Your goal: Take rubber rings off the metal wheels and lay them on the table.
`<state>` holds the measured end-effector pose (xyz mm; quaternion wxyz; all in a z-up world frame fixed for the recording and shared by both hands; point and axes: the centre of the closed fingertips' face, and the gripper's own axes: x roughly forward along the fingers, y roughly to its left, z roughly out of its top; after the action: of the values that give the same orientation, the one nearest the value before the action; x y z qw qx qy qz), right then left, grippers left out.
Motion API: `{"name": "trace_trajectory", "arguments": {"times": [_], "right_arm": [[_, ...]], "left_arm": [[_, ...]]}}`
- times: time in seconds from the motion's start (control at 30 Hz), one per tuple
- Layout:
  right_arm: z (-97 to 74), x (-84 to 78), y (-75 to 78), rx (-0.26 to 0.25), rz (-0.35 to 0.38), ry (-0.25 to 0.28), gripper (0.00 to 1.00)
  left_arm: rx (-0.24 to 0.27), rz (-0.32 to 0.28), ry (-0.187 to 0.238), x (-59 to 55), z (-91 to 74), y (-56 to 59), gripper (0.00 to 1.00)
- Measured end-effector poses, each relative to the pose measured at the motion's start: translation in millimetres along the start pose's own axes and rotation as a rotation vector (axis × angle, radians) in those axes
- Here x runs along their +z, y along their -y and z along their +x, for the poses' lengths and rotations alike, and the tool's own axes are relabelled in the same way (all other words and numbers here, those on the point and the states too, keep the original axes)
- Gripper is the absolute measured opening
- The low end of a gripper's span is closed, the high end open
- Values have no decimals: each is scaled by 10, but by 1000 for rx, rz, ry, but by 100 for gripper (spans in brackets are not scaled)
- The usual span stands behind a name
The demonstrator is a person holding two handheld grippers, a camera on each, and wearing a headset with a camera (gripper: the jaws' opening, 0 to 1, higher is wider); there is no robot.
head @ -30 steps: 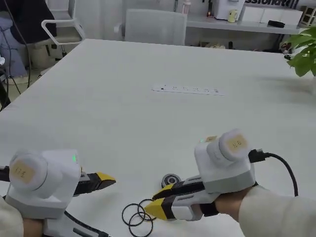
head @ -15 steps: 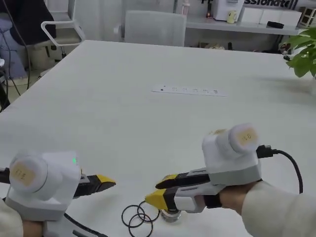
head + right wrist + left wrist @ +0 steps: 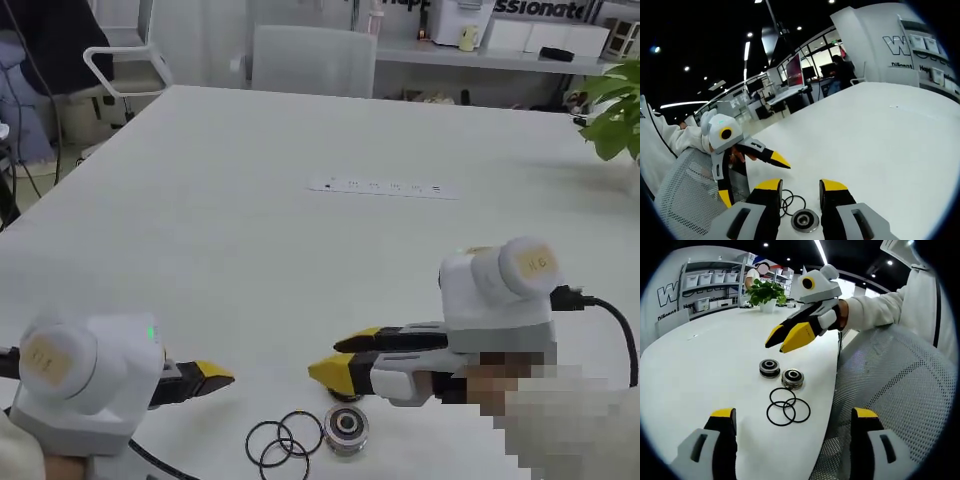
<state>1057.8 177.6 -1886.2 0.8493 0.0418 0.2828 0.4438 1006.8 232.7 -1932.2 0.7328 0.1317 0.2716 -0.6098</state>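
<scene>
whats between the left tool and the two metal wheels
Three rubber rings lie on the table between the left tool and the metal wheels, in the left gripper view.

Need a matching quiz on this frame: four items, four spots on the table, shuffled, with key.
Items
1. rubber rings
2. metal wheel
3. power strip
4. plant

Places
A. middle of the table
B. far right of the table
C. flat at the near edge, overlapping one another
D. just right of the rings, near the right gripper tips

Pairs: 1-C, 2-D, 3-A, 4-B
</scene>
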Motion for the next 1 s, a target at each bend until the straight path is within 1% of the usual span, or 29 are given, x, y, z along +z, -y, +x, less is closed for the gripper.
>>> {"name": "trace_trajectory", "arguments": {"times": [0.3,0.4,0.53,0.6,0.67,0.73,0.83,0.87,0.93,1.0], "right_arm": [[-103,87,203,-60,26,49,28],[-126,92,270,-78,29,57,27],[-147,88,328,-97,39,61,27],[-155,85,355,-103,40,62,27],[-165,69,384,-113,44,58,27],[-176,45,416,-124,48,50,27],[-192,28,455,-136,55,48,27],[-198,30,467,-139,58,51,26],[-207,31,486,-145,61,53,26],[-212,30,495,-148,65,54,26]], "left_arm": [[-1,0,3,15,2,8,93],[2,-6,7,21,-1,-1,93],[10,-11,35,83,-16,-22,93],[11,-14,57,145,-33,-25,93],[5,-9,83,237,-47,-10,93],[4,1,88,327,-60,-1,93],[0,54,97,494,-89,25,94],[0,72,101,569,-103,35,94],[3,102,108,688,-128,28,94],[5,132,114,783,-149,23,94]]}}
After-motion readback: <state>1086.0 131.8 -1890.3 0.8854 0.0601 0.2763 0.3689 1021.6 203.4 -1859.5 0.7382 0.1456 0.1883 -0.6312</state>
